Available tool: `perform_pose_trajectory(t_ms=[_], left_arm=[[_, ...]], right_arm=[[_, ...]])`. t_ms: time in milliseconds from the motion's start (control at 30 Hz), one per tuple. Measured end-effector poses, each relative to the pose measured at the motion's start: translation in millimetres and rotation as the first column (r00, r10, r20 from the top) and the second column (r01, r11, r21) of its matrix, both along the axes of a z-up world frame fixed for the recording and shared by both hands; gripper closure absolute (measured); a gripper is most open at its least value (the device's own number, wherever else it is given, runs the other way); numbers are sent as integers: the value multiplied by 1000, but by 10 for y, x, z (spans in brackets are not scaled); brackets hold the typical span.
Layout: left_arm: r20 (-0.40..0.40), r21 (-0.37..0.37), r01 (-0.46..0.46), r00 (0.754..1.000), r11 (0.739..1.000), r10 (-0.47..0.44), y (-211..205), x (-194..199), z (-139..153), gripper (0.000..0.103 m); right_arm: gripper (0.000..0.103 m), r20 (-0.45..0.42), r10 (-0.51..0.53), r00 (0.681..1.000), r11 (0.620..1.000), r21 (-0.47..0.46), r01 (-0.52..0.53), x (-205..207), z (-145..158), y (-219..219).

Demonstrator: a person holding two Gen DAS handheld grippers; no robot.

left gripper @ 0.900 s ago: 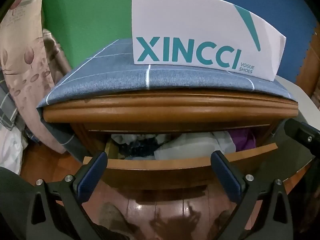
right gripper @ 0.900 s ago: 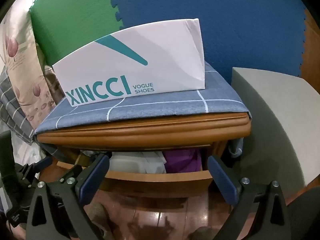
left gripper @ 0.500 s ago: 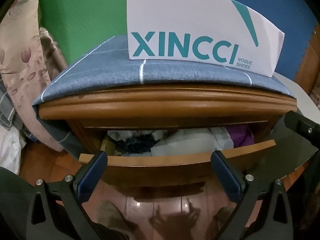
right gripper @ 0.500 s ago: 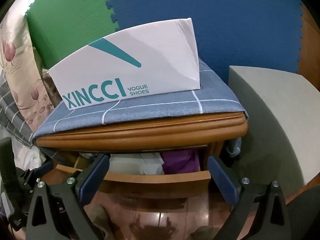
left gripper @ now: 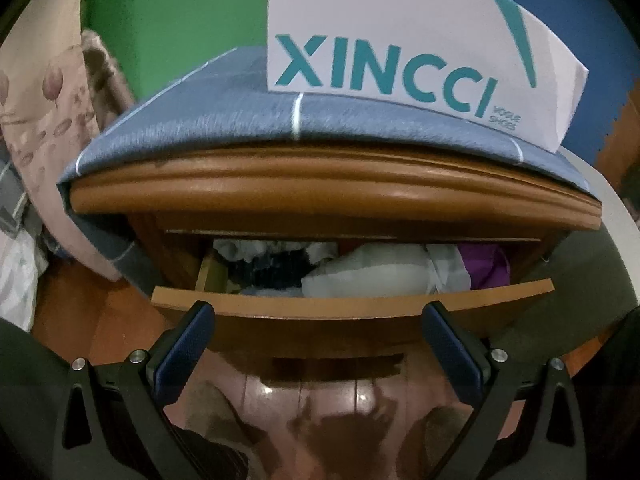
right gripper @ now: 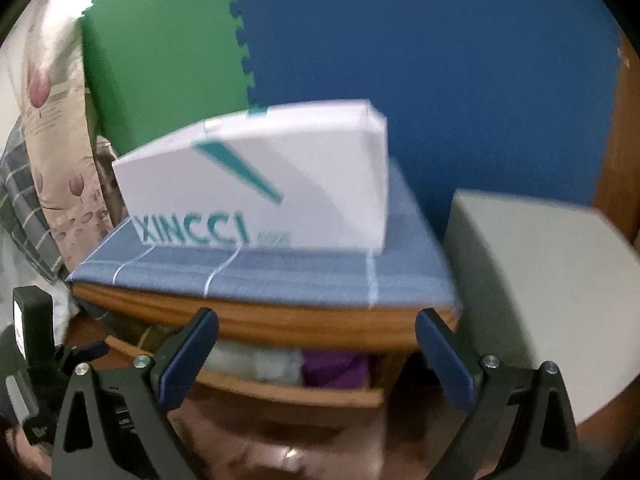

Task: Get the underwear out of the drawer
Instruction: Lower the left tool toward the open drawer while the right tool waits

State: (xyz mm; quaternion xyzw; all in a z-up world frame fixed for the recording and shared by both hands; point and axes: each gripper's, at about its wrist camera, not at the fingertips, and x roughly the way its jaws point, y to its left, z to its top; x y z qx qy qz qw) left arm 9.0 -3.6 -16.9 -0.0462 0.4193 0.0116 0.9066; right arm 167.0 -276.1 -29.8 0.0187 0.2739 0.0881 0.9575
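Underwear point(left gripper: 280, 268) lies in a soft heap inside the open drawer point(left gripper: 352, 300) of a brown wooden nightstand point(left gripper: 332, 196). The heap has dark, white and pale blue cloth on the left side, a pale folded piece point(left gripper: 372, 276) in the middle and a purple piece point(left gripper: 486, 268) on the right. You cannot tell one piece from the next in the dark part. A blue cloth with thin white lines point(left gripper: 208, 124) covers the top of the nightstand, and a white shoe box point(left gripper: 400, 40) with green letters stands on that cloth. The left tongs point(left gripper: 316, 316) are spread wide and hold nothing. Their blue tips sit just in front of the drawer's front edge, one near each side. The right tongs point(right gripper: 316, 328) are spread wide too and hold nothing. They are a bit higher, in front of the nightstand's top edge, and that view is blurry. A grey block point(right gripper: 540, 280) stands just right of the nightstand. A pillow with flowers point(left gripper: 40, 112) leans on the left. Green and blue foam mats point(right gripper: 400, 40) cover the wall behind. The floor point(left gripper: 320, 400) is shiny brown wood.
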Motion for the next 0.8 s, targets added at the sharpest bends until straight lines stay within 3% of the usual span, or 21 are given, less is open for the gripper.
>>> perform_pose_trajectory(t_ms=[267, 500, 633, 800], left_arm=[[-66, -27, -63, 996, 998, 61, 52, 60, -32, 1], [-106, -63, -140, 986, 988, 132, 156, 115, -102, 1], [-107, -81, -163, 982, 983, 154, 190, 146, -121, 1], [-139, -125, -184, 976, 975, 166, 199, 237, -200, 1]], right_arm=[[2, 151, -69, 986, 980, -174, 95, 50, 206, -342], [2, 258, -159, 953, 973, -124, 196, -39, 351, -534], [2, 379, -173, 909, 953, -167, 251, -150, 496, -487], [2, 403, -161, 901, 945, -200, 258, -108, 535, -489]])
